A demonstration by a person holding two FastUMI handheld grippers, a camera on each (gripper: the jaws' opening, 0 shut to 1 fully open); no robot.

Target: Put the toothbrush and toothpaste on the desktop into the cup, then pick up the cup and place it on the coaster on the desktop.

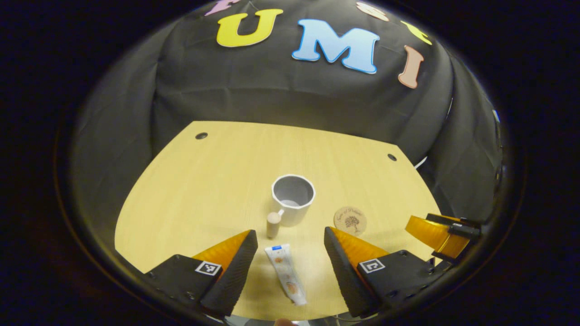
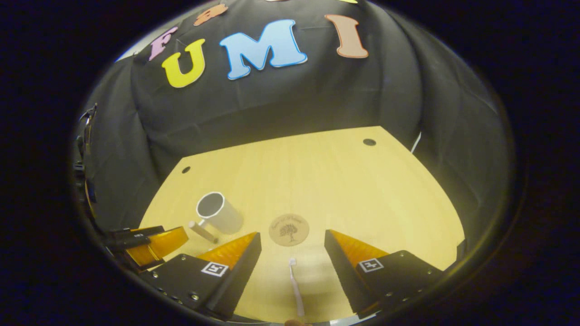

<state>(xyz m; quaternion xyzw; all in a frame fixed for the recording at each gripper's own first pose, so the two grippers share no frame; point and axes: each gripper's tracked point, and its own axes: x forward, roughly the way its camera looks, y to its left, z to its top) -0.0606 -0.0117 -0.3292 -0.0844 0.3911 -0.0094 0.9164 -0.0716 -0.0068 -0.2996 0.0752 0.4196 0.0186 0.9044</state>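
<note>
1. The left hand-held gripper hangs above the pale wooden bench with its fingers spread wide, holding nothing.
2. Between those fingers a white toothpaste tube with a blue cap end lies flat on the bench.
3. Beyond the tube stands a white mug with a wood-tipped handle, upright and empty.
4. A round cork coaster with a tree print lies just right of the mug, apart from it.
5. The right hand-held gripper is also spread wide, empty.
6. A white toothbrush lies on the bench between its fingers, head towards the coaster.
</note>
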